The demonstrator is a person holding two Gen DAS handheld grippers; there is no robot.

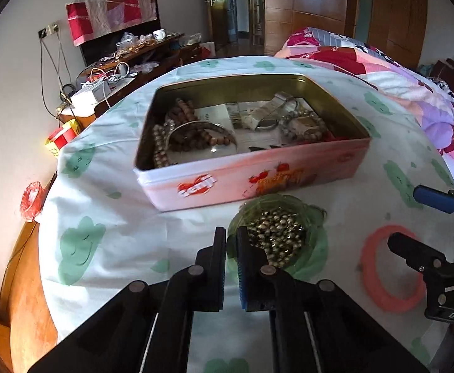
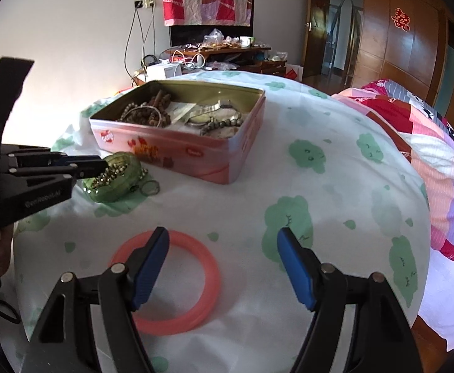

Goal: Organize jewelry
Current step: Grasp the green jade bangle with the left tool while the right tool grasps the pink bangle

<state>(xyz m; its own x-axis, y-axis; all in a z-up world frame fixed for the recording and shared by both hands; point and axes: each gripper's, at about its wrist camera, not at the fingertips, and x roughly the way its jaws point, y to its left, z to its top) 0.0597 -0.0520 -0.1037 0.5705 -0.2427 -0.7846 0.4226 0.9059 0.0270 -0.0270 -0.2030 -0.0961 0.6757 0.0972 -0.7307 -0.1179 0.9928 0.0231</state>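
A pink open tin (image 1: 258, 180) (image 2: 177, 152) on the table holds bead bracelets (image 1: 177, 130), a watch and papers. In front of it a green glass bangle (image 1: 276, 233) (image 2: 115, 177) holds a bundle of small metal beads. My left gripper (image 1: 231, 239) (image 2: 102, 165) is shut on the bangle's near rim. A pink bangle (image 1: 382, 279) (image 2: 177, 279) lies flat to the right. My right gripper (image 2: 223, 242) (image 1: 410, 217) is open and empty just above it, its left finger over the ring.
The table wears a white cloth with green prints (image 2: 304, 152). A small metal ring (image 2: 149, 188) lies beside the green bangle. A bed with a patterned quilt (image 2: 428, 143) is right. A cluttered wooden desk (image 1: 127, 62) stands behind.
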